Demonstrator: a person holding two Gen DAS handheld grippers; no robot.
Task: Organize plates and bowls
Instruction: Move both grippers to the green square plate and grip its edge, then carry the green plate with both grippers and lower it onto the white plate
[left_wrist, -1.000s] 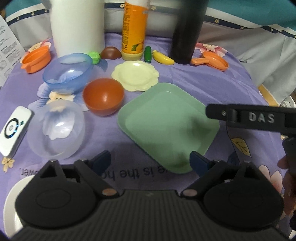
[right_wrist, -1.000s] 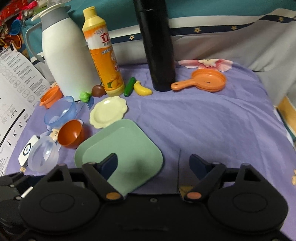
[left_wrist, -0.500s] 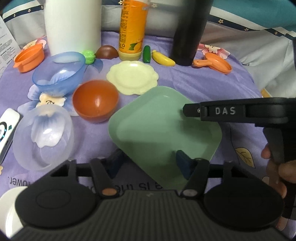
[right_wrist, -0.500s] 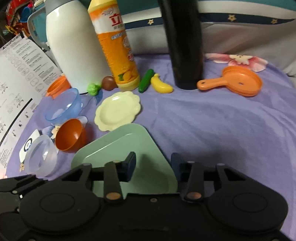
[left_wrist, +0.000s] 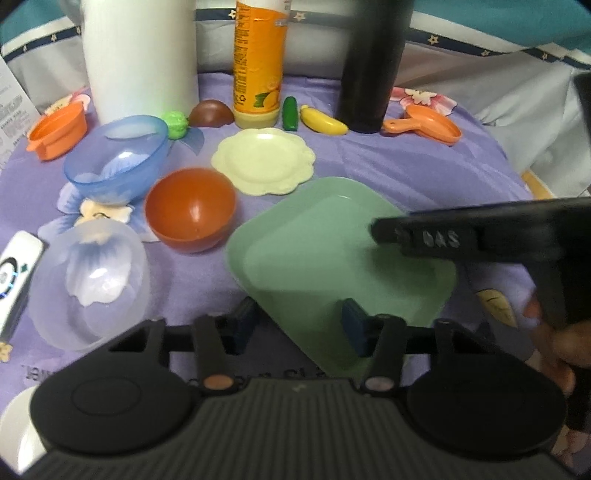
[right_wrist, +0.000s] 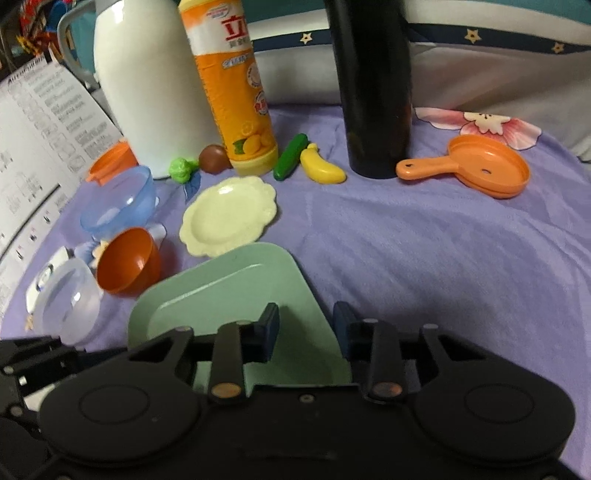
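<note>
Both grippers have come closer to the green plate (left_wrist: 332, 258) and their jaws have narrowed. The left gripper (left_wrist: 297, 325) is half closed over the plate's near edge, not pinching yet. The right gripper (right_wrist: 304, 328) straddles the plate's right corner, nearly closed; contact I cannot tell. So a two-handed lift looks near. Beyond lie the orange bowl (left_wrist: 190, 214) and the cream plate (left_wrist: 264, 162) on the purple cloth (right_wrist: 424, 251).

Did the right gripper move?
Yes. The right gripper went forward toward the black flask and down; its fingers now straddle the green plate's right edge.
</note>
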